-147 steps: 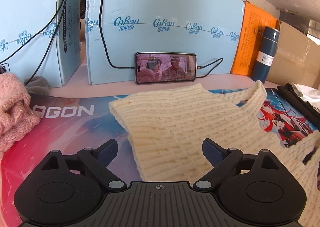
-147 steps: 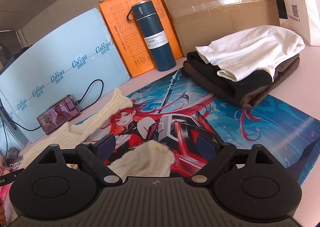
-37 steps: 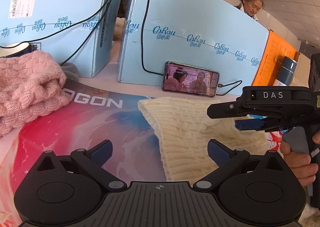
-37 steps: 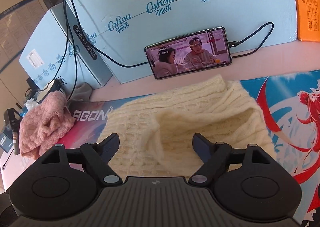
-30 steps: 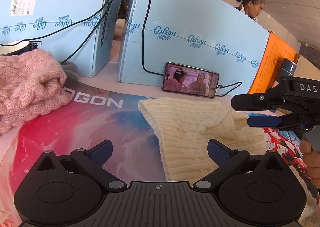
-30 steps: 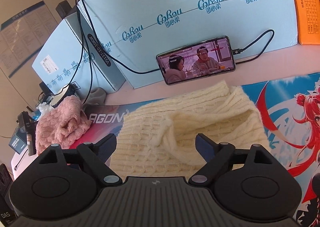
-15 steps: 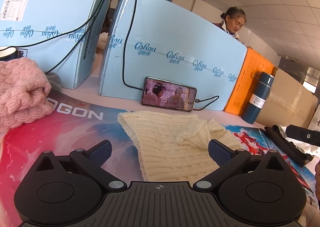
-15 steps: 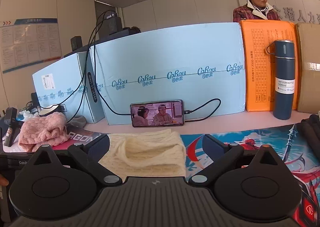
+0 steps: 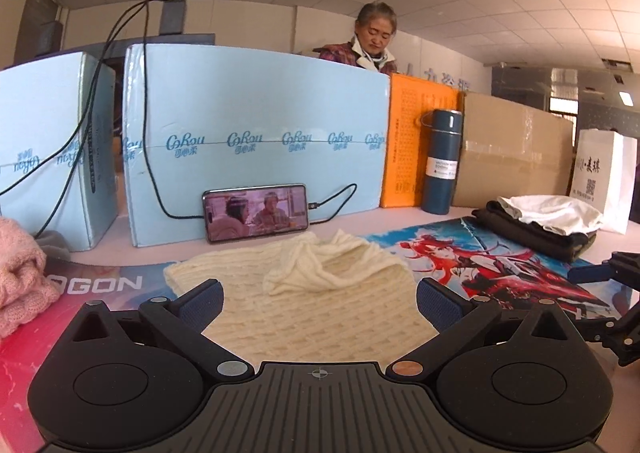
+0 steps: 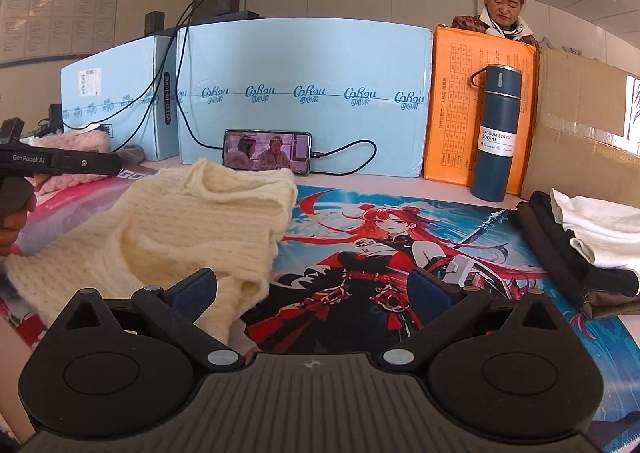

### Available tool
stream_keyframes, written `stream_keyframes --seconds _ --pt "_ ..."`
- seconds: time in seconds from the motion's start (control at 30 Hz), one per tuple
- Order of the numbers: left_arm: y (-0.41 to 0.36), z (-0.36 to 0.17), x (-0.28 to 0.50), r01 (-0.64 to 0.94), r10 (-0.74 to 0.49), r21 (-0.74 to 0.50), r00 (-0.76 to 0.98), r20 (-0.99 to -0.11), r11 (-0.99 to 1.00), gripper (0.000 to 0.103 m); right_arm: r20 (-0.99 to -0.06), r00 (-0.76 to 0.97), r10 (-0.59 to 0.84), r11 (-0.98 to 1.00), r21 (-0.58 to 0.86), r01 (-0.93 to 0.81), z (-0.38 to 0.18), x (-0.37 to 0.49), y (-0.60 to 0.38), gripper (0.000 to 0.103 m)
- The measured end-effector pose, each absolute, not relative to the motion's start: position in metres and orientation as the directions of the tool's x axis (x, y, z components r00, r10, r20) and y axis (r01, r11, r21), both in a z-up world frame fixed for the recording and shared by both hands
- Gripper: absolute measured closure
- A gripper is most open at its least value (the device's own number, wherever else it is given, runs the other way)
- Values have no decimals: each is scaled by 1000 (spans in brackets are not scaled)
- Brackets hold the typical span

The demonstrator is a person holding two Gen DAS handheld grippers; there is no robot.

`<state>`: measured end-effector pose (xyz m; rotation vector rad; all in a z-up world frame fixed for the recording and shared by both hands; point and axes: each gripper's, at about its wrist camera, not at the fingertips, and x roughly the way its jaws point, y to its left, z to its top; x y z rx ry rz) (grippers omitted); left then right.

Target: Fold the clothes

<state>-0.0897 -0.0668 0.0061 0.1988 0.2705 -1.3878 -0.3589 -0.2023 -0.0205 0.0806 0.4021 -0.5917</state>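
- Both my tools are empty: the left gripper (image 9: 320,303) has its jaws spread wide with nothing between them, and the right gripper (image 10: 314,295) is just as wide open and bare.
- The cream sweater (image 9: 316,293) lies on the printed mat (image 10: 460,237), partly folded, with a loose lump bunched on top, in front of the phone (image 9: 256,211).
- I judge I'm between folds: the piece is narrowed but not yet tidy or squared.
- Next I would close each gripper on a near edge or corner and bring it over; the knit looks thick and floppy, so I need a full bite.
- The sweater's right edge ends on the mat, with open mat beyond it toward the folded stack (image 10: 580,245).
- Behind stand the blue boxes (image 9: 256,133) and the flask (image 10: 498,133), so a far sweep is cramped.
- The pink knit (image 9: 20,281) lies well to the left.
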Motion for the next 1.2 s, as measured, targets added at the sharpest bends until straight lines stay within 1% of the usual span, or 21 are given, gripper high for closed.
stream_keyframes --seconds 0.17,0.27,0.37,0.47,0.6,0.8,0.97,1.03,1.13,1.2 --pt "-58 6 -116 989 -937 119 120 -329 86 0 -448 757 -475 867 -92 490 -28 -363 -195 1" --pt "-53 2 -120 989 -926 143 74 -370 23 0 -468 759 -454 882 -110 459 -29 -368 -193 1" --pt "-54 -9 -122 982 -892 187 109 -439 28 0 -486 750 -449 887 -143 439 -28 -372 -193 1" --pt "-55 -16 -120 969 -864 228 193 -466 93 0 -501 741 -446 892 -182 414 -26 -371 -194 1" --pt "-56 -19 -116 965 -848 232 221 -481 120 0 -537 729 -424 905 -239 351 -27 -362 -194 1" --pt "-57 -22 -109 958 -824 238 261 -503 158 0 -560 761 -327 944 -233 234 -26 -346 -192 1" --pt "-58 -25 -103 951 -802 243 293 -521 189 0 -550 776 -309 947 -253 198 -24 -330 -188 1" --pt "-58 -25 -102 953 -803 237 290 -521 191 0 -536 788 -301 950 -240 200 -23 -327 -190 1" --pt "-53 -22 -101 961 -826 210 263 -499 179 0 -508 813 -286 957 -197 213 -20 -327 -196 1" --pt "-42 -15 -104 972 -872 186 215 -440 145 0 -492 826 -275 961 -152 229 -18 -328 -201 1"
